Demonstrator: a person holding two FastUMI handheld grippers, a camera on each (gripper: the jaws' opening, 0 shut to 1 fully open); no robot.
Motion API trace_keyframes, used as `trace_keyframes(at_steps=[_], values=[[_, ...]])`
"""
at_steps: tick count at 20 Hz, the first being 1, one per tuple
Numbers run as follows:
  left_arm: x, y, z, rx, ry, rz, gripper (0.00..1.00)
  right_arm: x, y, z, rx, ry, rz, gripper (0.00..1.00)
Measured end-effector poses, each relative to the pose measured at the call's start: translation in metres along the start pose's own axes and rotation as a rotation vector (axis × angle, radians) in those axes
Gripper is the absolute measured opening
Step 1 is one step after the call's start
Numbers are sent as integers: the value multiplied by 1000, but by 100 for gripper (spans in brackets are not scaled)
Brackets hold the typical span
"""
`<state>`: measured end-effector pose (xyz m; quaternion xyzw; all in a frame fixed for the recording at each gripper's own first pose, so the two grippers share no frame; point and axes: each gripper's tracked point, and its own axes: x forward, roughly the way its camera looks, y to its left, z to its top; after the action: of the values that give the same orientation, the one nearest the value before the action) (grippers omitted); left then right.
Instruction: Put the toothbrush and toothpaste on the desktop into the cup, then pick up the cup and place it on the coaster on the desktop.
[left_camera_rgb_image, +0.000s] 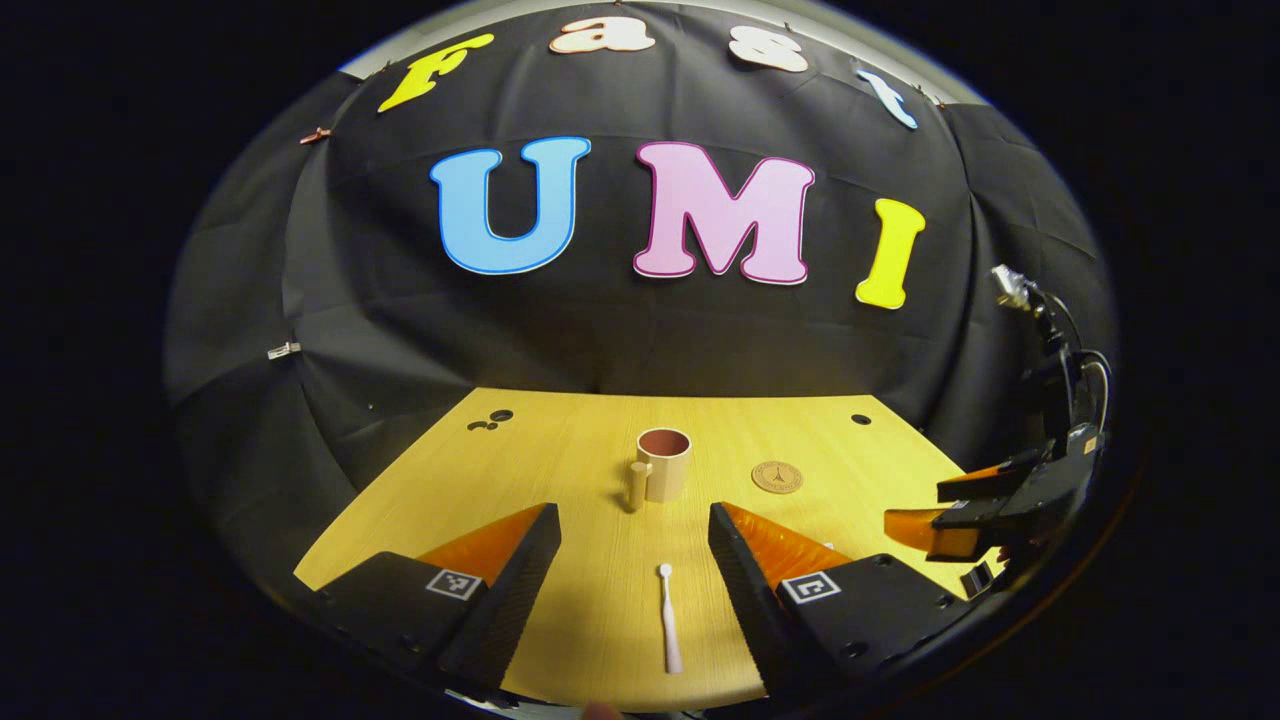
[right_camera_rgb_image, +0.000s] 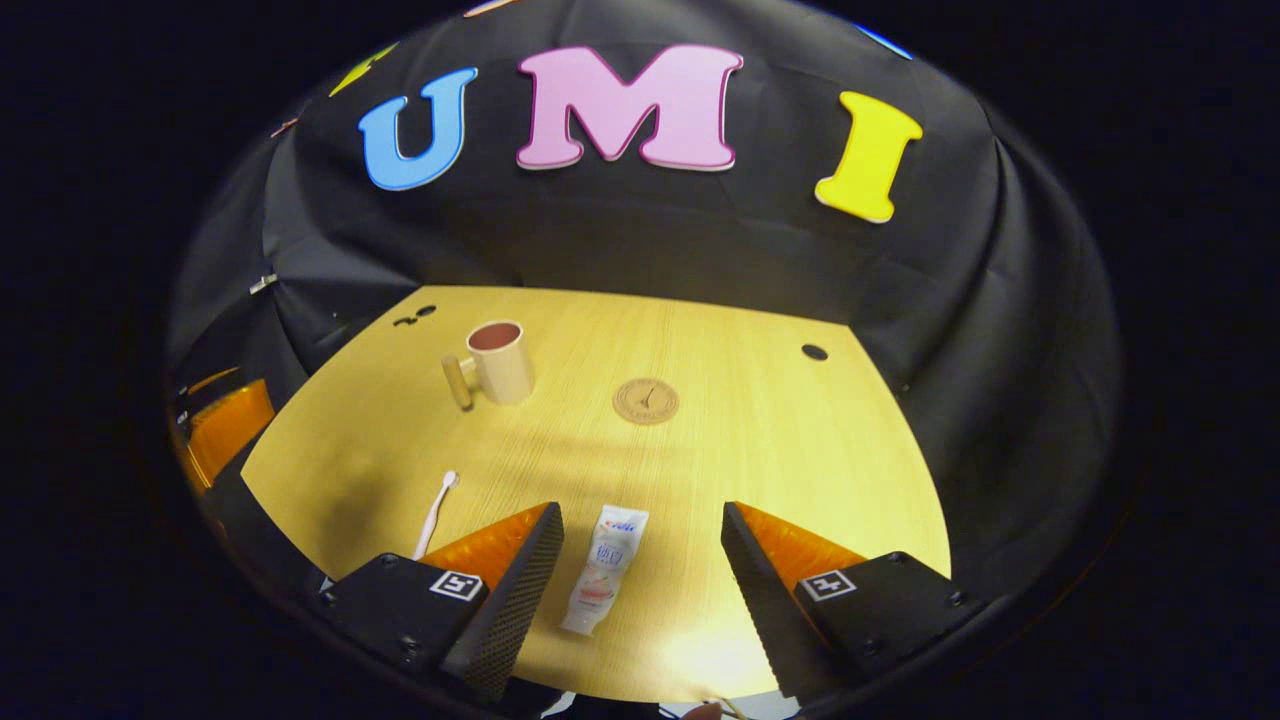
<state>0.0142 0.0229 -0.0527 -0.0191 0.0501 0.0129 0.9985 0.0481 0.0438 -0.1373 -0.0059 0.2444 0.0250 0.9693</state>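
Both grippers hang open, the left gripper (left_camera_rgb_image: 635, 570) straddling the toothbrush (left_camera_rgb_image: 668, 620) and the right gripper (right_camera_rgb_image: 640, 570) the toothpaste (right_camera_rgb_image: 605, 570), each seemingly lined up to grab, with cup (right_camera_rgb_image: 500, 362) and coaster (right_camera_rgb_image: 645, 400) waiting beyond.

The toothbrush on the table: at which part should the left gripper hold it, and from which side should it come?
Probably the handle's middle. The toothbrush lies flat on the table, head toward the cup, between the open fingers of the left gripper. Come from above, fingers closing across the thin handle.
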Motion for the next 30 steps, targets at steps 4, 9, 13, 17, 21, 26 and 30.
trace_keyframes(at_steps=[4,9,13,17,21,26,30], values=[[0,9,-11,-5,16,9,93,26,12,-34,49,143,18,98],[2,17,-27,-33,42,21,93,60,23,-78,95,310,7,97],[6,21,-38,-38,59,38,93,77,26,-94,103,376,5,96],[7,26,-48,-52,79,53,93,90,24,-104,108,430,-11,89],[11,29,-54,-51,94,66,93,97,28,-116,120,487,-8,81],[20,32,-62,-56,110,87,93,100,25,-116,128,509,-32,64],[30,22,-76,-71,156,62,92,98,21,-115,142,524,-32,44]])
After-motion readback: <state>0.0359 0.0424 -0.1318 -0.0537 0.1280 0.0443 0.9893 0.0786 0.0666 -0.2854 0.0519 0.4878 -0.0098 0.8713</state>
